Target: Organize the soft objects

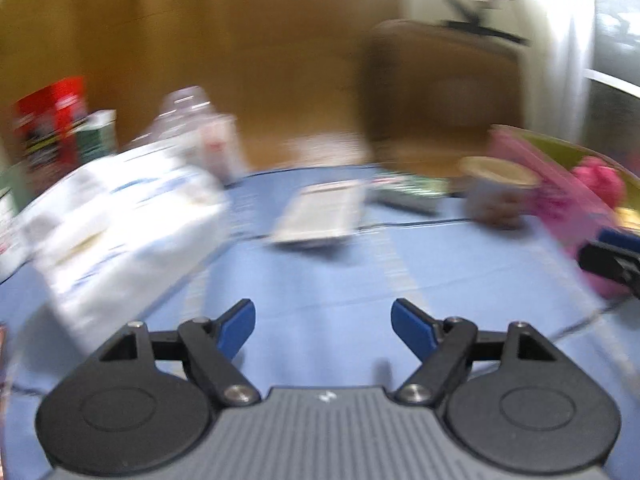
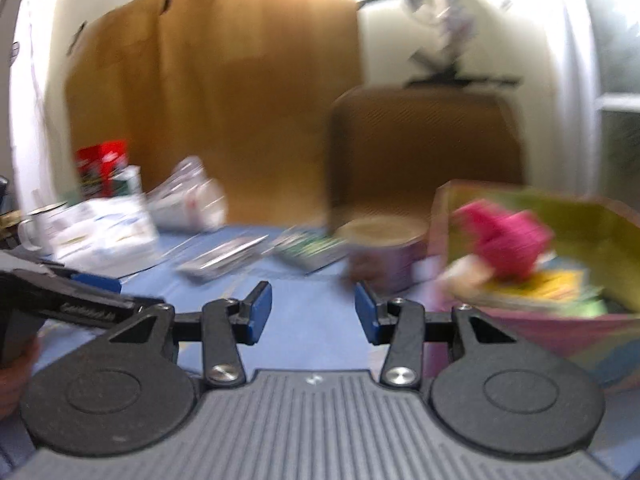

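Both views are motion-blurred. My left gripper (image 1: 323,326) is open and empty above the blue table cloth (image 1: 320,280). My right gripper (image 2: 314,312) is open and empty too, left of a pink and green box (image 2: 540,320). A bright pink soft object (image 2: 504,236) lies in that box on top of yellow and green items; it also shows in the left wrist view (image 1: 598,178). A white soft pack (image 1: 120,224) lies at the left of the table, also in the right wrist view (image 2: 104,228).
A purple cup (image 2: 380,256) stands beside the box. A flat white packet (image 1: 320,216) and a green packet (image 2: 312,250) lie mid-table. A red box (image 1: 52,120), a clear plastic bag (image 2: 188,200) and a mug (image 2: 36,228) stand at the back left. A brown box (image 2: 424,148) stands behind.
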Demonstrator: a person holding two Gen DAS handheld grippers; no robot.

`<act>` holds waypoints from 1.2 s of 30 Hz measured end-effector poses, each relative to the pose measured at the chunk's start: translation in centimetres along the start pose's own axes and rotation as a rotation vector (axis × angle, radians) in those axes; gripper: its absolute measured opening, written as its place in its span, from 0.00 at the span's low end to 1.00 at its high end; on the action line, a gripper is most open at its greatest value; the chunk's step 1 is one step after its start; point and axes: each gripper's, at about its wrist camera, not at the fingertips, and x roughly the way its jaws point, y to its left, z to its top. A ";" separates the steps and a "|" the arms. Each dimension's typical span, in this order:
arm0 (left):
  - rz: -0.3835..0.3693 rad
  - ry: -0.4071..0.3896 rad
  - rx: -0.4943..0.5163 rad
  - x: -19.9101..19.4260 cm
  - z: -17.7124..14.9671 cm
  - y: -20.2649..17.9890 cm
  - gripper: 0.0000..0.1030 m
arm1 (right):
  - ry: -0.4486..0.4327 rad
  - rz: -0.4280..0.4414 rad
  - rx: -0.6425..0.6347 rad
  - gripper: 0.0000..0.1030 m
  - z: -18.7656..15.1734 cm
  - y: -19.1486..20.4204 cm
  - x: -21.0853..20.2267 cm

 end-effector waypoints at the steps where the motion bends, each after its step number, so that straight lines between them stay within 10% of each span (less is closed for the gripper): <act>1: 0.021 -0.003 -0.029 0.2 -0.1 1.2 0.76 | 0.023 0.026 0.004 0.47 0.1 0.6 0.8; 7: -0.002 -0.015 -0.194 0.8 -0.6 4.8 0.76 | 0.138 0.129 0.070 0.45 1.2 2.9 5.7; 21: -0.036 -0.081 -0.199 0.0 -0.9 4.9 0.79 | 0.288 0.193 0.379 0.45 4.2 3.5 18.2; 23: -0.039 -0.083 -0.202 0.0 -0.9 4.9 0.79 | 0.317 0.175 0.408 0.24 4.3 3.2 19.3; 36: -0.069 -0.077 -0.251 0.0 -0.8 5.9 0.81 | 0.350 0.281 0.423 0.15 2.1 0.6 12.0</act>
